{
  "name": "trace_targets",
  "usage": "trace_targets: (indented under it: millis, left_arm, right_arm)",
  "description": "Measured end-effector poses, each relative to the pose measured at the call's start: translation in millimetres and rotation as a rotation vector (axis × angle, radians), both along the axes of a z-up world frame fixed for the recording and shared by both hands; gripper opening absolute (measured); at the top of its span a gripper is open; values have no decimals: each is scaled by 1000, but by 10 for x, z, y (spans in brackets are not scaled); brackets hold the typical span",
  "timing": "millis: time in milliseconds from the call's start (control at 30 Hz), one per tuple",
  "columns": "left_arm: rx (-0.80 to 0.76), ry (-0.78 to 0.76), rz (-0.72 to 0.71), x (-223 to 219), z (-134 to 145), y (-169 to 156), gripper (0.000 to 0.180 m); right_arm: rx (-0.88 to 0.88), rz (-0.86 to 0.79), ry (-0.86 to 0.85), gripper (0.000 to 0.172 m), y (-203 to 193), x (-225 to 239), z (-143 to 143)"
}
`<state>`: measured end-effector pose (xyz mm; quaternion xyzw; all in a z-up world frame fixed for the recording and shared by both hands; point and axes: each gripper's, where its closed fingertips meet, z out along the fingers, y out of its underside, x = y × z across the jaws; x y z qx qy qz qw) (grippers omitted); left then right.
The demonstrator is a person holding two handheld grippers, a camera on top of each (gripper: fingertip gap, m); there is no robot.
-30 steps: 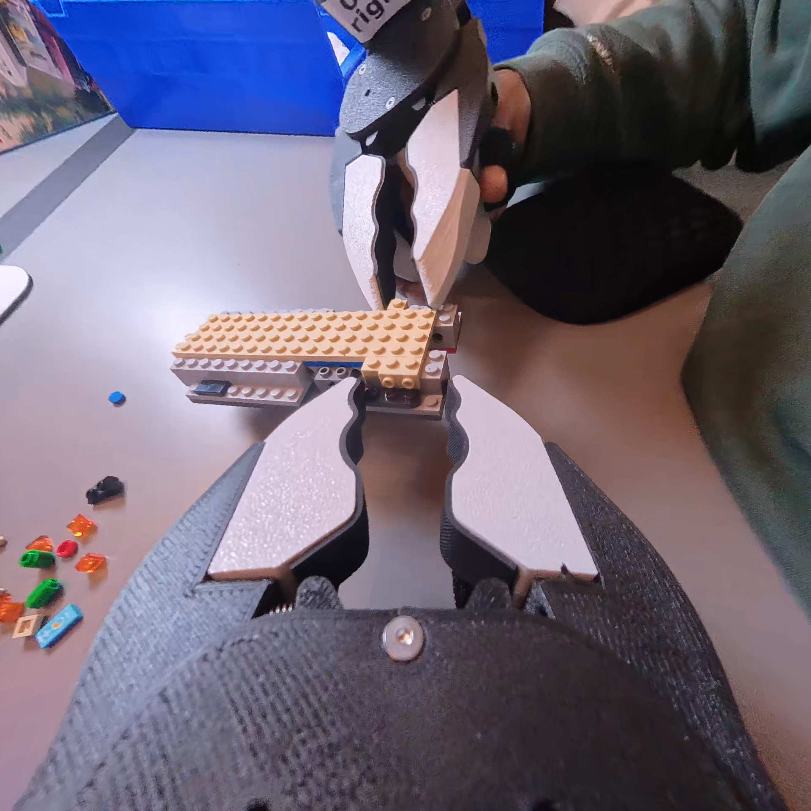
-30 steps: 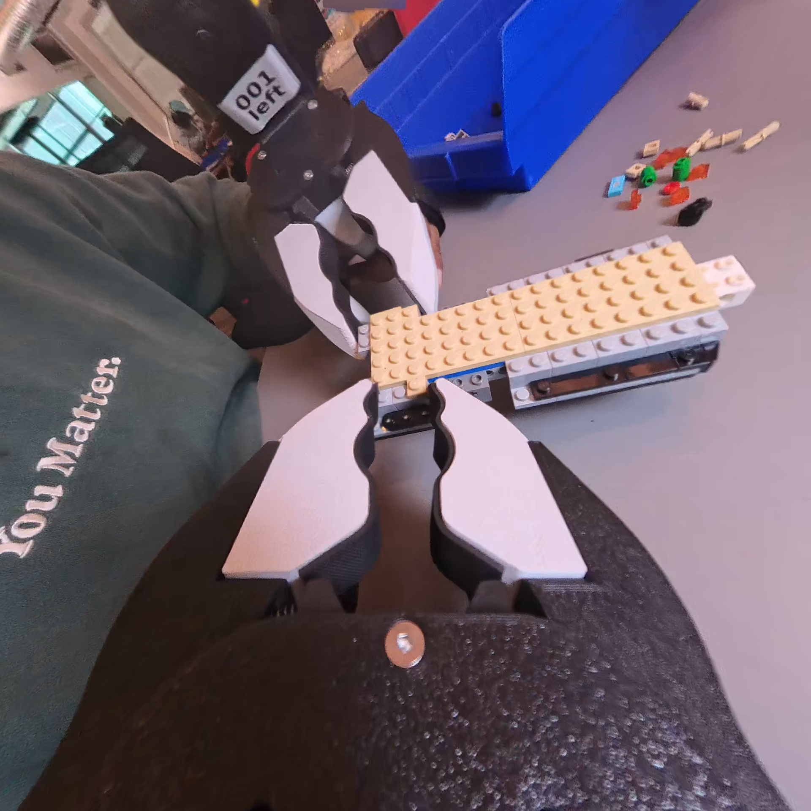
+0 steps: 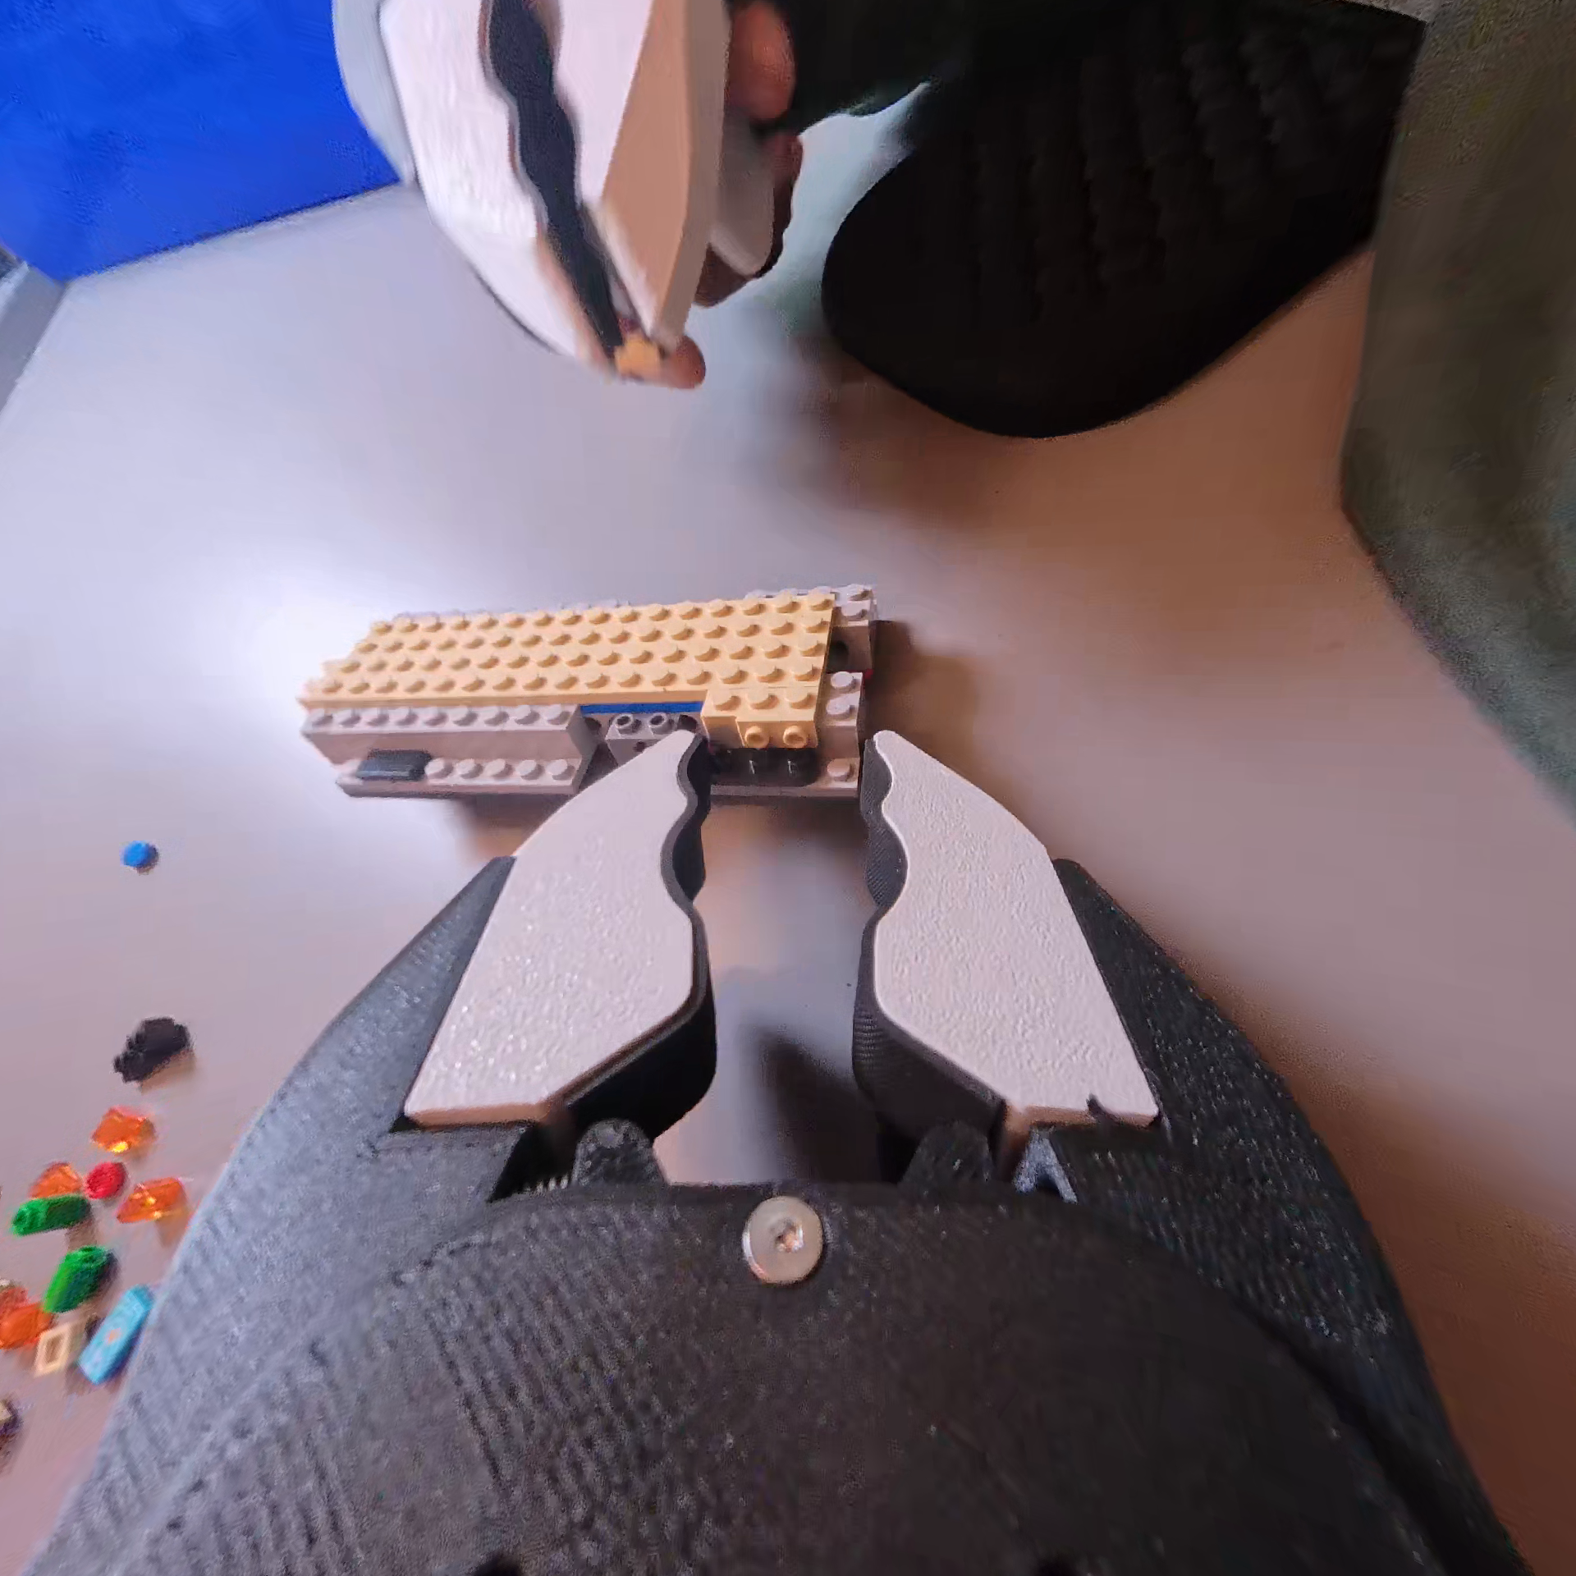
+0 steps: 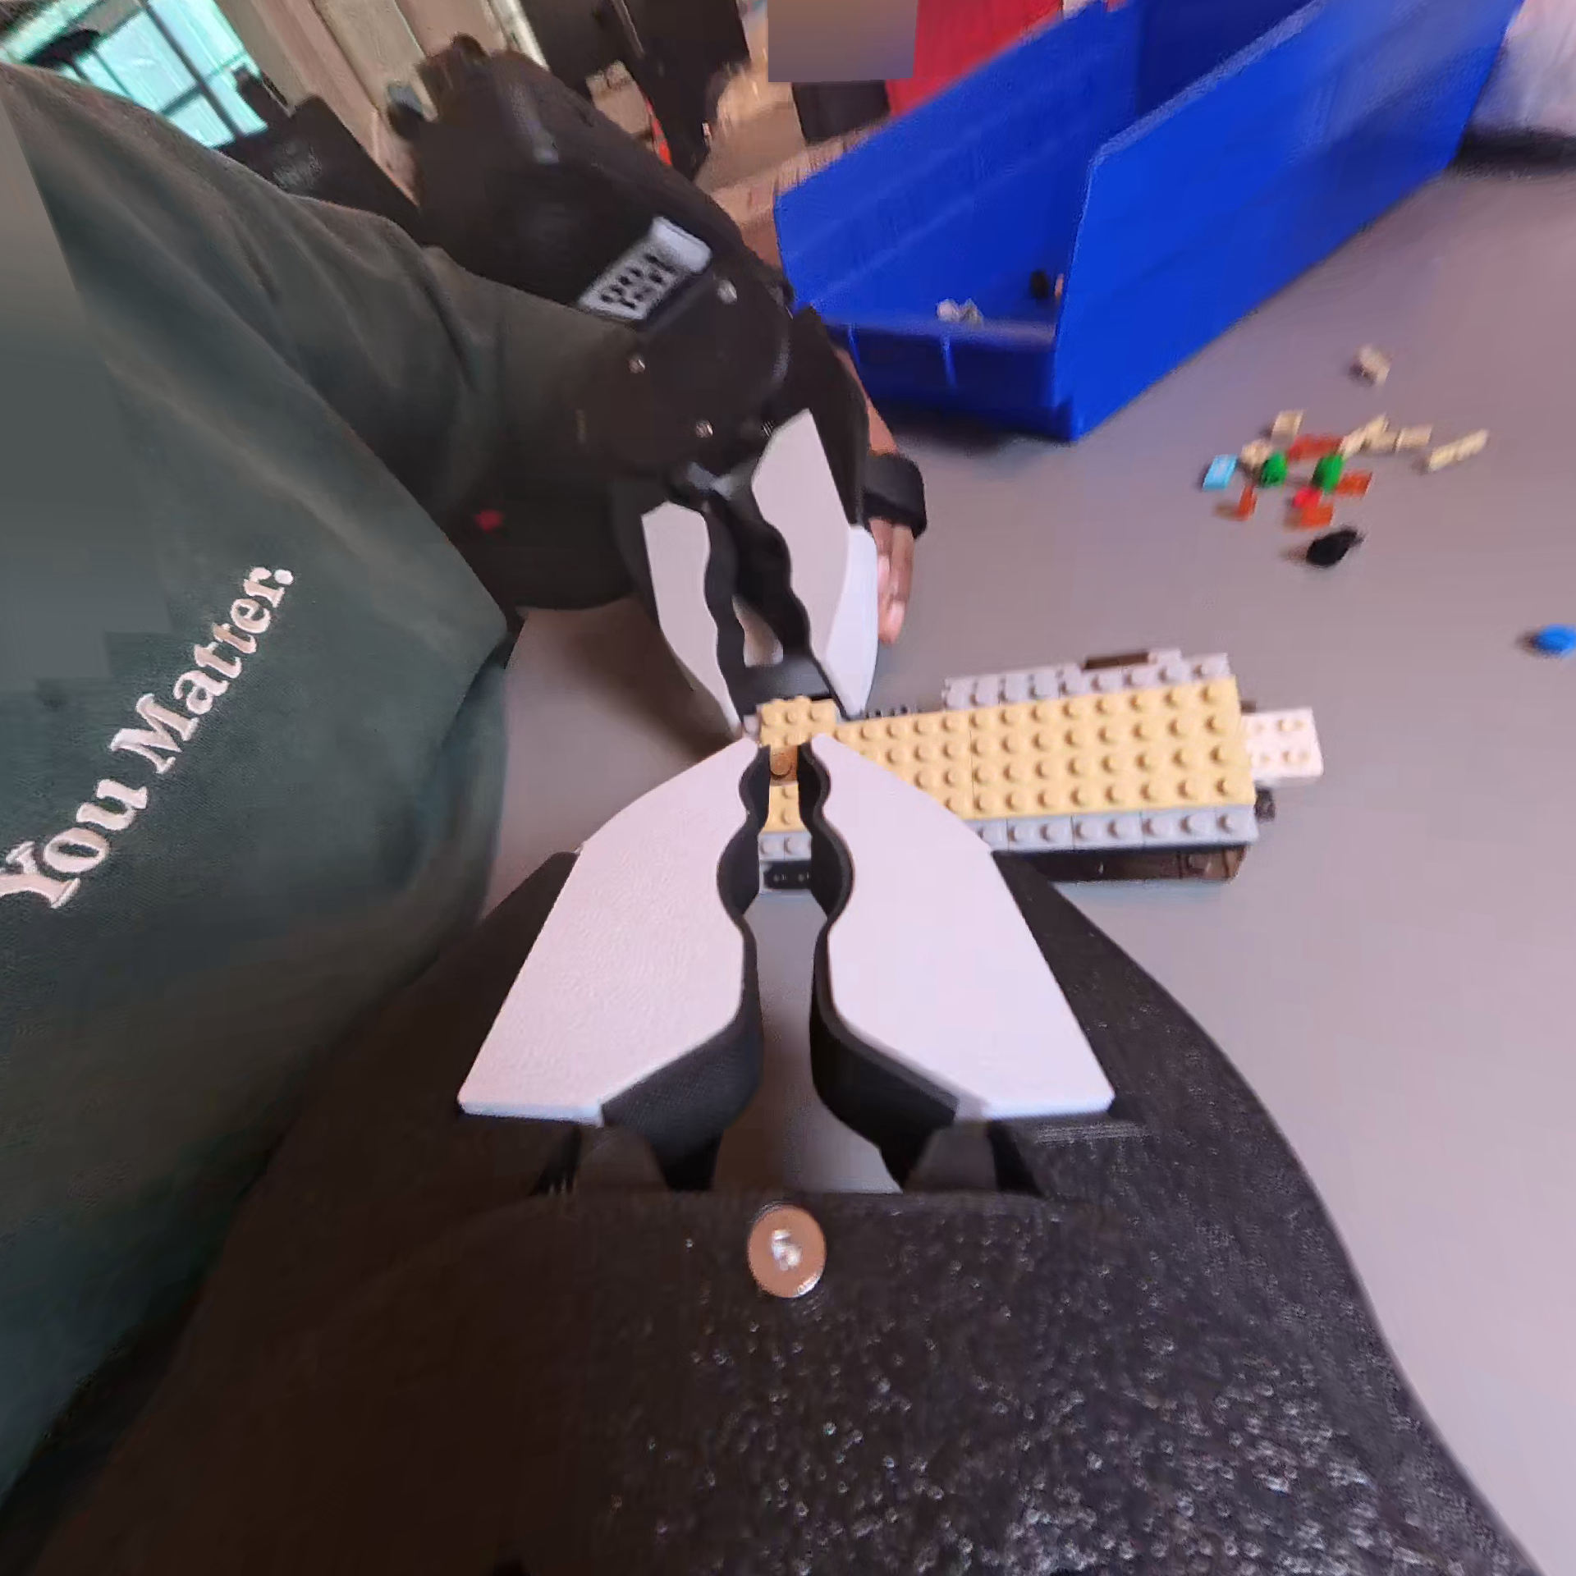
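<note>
A small tan brick piece [image 3: 638,354] is sitting pinched between the nearly closed fingertips of the right gripper [image 4: 783,755], raised above the grey table [image 3: 1066,682]. Below it, the long brick build [image 3: 588,657] with its tan studded top is lying on the table, and the left gripper [image 3: 780,750] is gripping its near end, jaws fairly wide. Loose coloured bricks [image 3: 85,1194] are lying to the left, with a blue bin [image 4: 1151,213] behind.

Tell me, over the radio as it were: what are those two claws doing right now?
Right gripper lifted above the table, pinching a small tan brick. Left gripper clamped on the near end of the tan-topped brick build. Loose coloured pieces off to the side.
</note>
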<state>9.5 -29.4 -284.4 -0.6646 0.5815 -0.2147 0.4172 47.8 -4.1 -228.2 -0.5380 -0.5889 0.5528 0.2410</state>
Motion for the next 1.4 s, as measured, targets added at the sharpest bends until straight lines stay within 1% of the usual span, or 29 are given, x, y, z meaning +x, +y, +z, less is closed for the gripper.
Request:
trace_targets:
  millis: [67, 133, 167, 200, 267, 333, 367, 400, 467, 533, 600, 733, 800, 833, 867, 933, 967, 1000, 1033, 1067, 1133, 1167, 1200, 1267, 1333, 1400]
  left_arm:
    - [-36, -12, 24, -13, -16, 26, 35]
    - [-91, -82, 39, -6, 77, 35, 39]
    - [-143, -135, 50, -11, 152, 42, 41]
    - [-209, -207, 60, -13, 244, 50, 40]
    - [-373, -412, 58, 22, 491, 37, 35]
    - [-537, -607, 39, 69, 724, 22, 33]
    - [-603, -674, 29, 92, 795, 16, 31]
    - [-653, -707, 21, 116, 822, 8, 30]
    - [-711, -737, -7, 165, 844, -34, 28]
    - [-739, -745, -20, 202, 850, -65, 21]
    - [-726, -719, -17, 230, 812, -77, 10]
    - [-726, -711, -18, 227, 826, -72, 5]
    - [-660, -635, 2, 194, 794, -29, 3]
    - [-588, -563, 35, 141, 770, 40, 3]
    - [-466, -457, 92, 37, 738, 168, 3]
    - [-157, -177, 233, -320, 731, 547, 3]
    - [-31, -14, 290, -535, 732, 744, 3]
    - [37, 150, 326, -734, 705, 907, 3]
    - [47, 287, 331, -883, 652, 1019, 3]
    - [9, 400, 308, -982, 571, 1074, 4]
    - [-32, 592, 261, -1141, 420, 1214, 4]
    - [-59, 667, 210, -1177, 335, 1246, 4]
    - [-98, 728, 162, -1201, 248, 1258, 4]
    - [-163, 834, 112, -1271, 97, 1310, 4]
    - [-218, 878, 65, -1285, -18, 1325, 5]
    - [-254, 909, 54, -1317, -91, 1344, 12]
  right_arm:
    - [73, -22, 92, 6, 13, -8, 108]
    - [148, -40, 167, 7, -8, -18, 192]
    - [202, -49, 189, 7, -26, -29, 213]
    - [273, -58, 200, 7, -48, -44, 218]
    - [415, -67, 218, 7, -116, -92, 227]
    - [532, -69, 243, 7, -204, -156, 253]
    - [587, -74, 250, 7, -233, -190, 261]
    - [640, -84, 257, 7, -249, -218, 267]
    - [715, -94, 262, 7, -278, -257, 268]
    - [754, -95, 259, 7, -302, -277, 254]
    - [778, -98, 261, 7, -317, -286, 253]
    - [800, -100, 264, 7, -325, -283, 261]
    - [798, -115, 240, 9, -279, -289, 227]
    - [783, -124, 216, 16, -239, -288, 197]
    - [755, -133, 184, 22, -188, -281, 162]
    - [676, -149, 109, 36, -72, -257, 83]
    - [642, -162, 84, 39, -11, -244, 51]
    - [612, -172, 67, 39, 39, -232, 22]
    - [585, -176, 51, 39, 73, -221, -12]
    - [562, -181, 35, 39, 101, -213, -46]
    - [531, -189, 3, 39, 142, -195, -121]
    - [517, -190, -12, 39, 154, -186, -163]
    - [500, -191, -23, 38, 164, -176, -200]
    - [457, -198, -29, 37, 188, -158, -245]
    - [412, -204, -29, 36, 208, -142, -250]
    - [397, -213, -26, 35, 236, -124, -235]
